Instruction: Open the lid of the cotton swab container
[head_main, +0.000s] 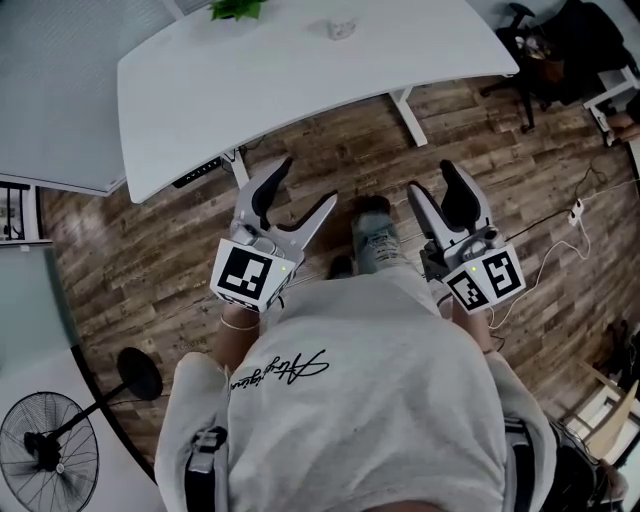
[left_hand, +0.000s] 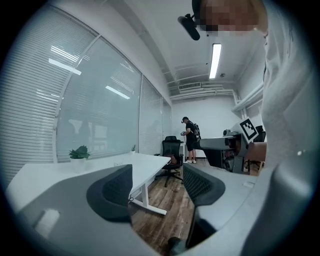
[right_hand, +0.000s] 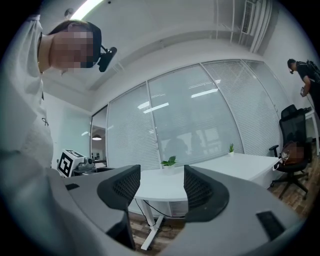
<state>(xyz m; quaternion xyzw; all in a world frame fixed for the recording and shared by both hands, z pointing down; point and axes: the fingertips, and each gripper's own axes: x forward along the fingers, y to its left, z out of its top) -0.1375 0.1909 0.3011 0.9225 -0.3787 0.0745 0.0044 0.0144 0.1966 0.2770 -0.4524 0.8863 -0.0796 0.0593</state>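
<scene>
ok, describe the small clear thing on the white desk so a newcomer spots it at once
In the head view, start at the big white desk across the top of the picture. Near its far edge stand a green potted plant and, to the right of it, a small clear container. It is the see-through, colourless one; its neighbour is leafy green.

A white desk (head_main: 300, 80) stands on the wooden floor (head_main: 140, 270), a small potted plant (head_main: 237, 9) at its far edge; a black fan (head_main: 45, 455) stands at lower left; a power strip (head_main: 575, 212) lies at the right. A black office chair (left_hand: 171, 150) stands near the desk's end, a person in dark clothes (left_hand: 190, 137) beyond it; blinds (right_hand: 190, 115) cover the glass wall.
</scene>
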